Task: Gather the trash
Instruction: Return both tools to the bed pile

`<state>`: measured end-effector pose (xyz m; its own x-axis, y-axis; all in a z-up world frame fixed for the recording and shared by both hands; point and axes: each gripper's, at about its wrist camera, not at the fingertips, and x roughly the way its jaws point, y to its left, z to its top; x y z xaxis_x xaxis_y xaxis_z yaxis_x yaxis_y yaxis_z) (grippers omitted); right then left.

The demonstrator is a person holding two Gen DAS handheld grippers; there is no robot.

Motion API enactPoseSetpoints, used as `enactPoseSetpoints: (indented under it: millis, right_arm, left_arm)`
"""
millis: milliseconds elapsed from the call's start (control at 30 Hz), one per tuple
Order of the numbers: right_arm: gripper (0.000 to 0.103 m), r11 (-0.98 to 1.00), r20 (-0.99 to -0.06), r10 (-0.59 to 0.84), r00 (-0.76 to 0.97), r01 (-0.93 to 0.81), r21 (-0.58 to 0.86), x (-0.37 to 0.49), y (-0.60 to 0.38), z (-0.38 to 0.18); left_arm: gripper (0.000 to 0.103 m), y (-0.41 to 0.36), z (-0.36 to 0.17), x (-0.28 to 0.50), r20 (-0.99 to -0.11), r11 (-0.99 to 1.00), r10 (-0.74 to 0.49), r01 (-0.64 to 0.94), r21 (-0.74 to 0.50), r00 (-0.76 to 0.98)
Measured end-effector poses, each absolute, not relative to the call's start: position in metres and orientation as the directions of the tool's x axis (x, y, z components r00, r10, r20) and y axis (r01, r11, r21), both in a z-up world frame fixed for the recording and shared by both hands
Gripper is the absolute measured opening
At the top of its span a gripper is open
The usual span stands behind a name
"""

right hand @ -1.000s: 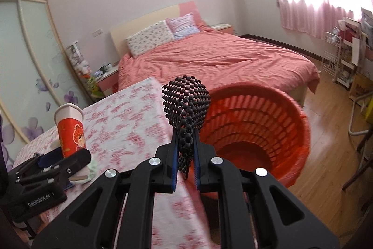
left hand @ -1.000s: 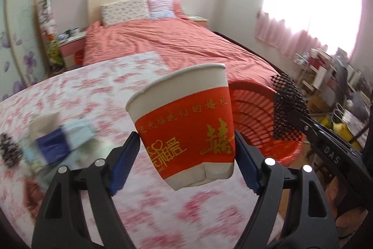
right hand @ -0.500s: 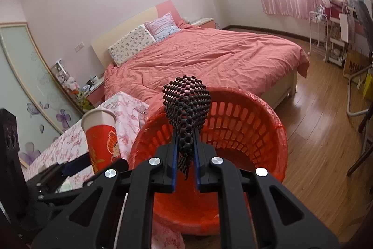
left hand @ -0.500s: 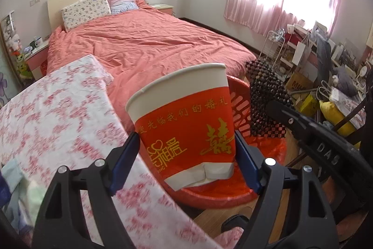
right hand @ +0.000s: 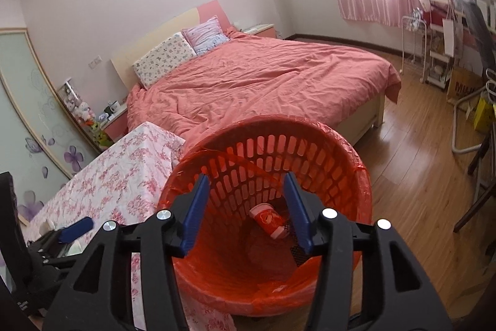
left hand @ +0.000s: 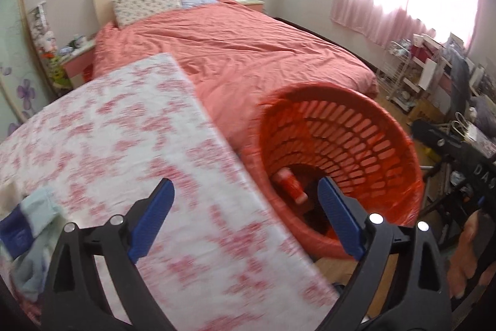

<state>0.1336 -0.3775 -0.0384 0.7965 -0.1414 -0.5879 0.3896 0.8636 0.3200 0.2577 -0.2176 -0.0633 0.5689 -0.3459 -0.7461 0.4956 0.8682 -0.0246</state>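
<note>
Left tongs (left hand: 245,219): released, blue pads spread wide with nothing between them, held over the desk edge beside the basket.
Right tongs (right hand: 246,208): released, pads apart and bare, held right above the basket mouth.
Basket (right hand: 356,172): red, slotted wall, lined with a red bag, standing on the wooden floor just beside the desk.
Paper cup (right hand: 269,218): red and white, lying on its side at the basket bottom.
Black mesh piece (right hand: 296,250): partly hidden behind the right pad, low in the basket near the cup.
Desk (left hand: 102,126): pink flowered cloth; blue and pale wrappers (left hand: 28,222) lie near its left edge.
Bed (right hand: 263,76): salmon cover, behind the basket.
</note>
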Motion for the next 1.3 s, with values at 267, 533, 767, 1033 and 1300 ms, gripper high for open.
enactPoseSetpoints:
  millis: [267,533,767,1033,1300]
  right_arm:
    - [0.059,0.921,-0.569,-0.113,0.815,0.3,0.248,0.133,-0.326,-0.021]
    - [0.064,0.961,-0.582,-0.049,0.812,0.197,0.194,0.14,-0.259,-0.024]
    - [0.064,0.982,-0.626,0.025,0.779,0.098,0.16,0.157,-0.196,-0.043]
    - [0.064,0.993,-0.655,0.088,0.75,-0.011,0.121,0.174,-0.132,-0.054]
    - [0.062,0.991,-0.7,0.119,0.704,-0.047,0.121,0.196,-0.103,-0.068]
  left_arm:
    - [0.093,-0.136,-0.049,0.228,-0.716,0.924,-0.233,0.38,0.05,0.659]
    - [0.093,-0.037,-0.044,0.201,-0.69,0.968,-0.109,0.234,0.09,0.715]
    - [0.093,0.054,-0.053,0.196,-0.705,0.995,0.008,0.066,0.077,0.709]
    - [0.072,0.113,-0.075,0.208,-0.764,0.999,0.005,-0.03,-0.018,0.645]
    - [0.041,0.115,-0.087,0.218,-0.782,0.999,-0.035,0.001,-0.044,0.622]
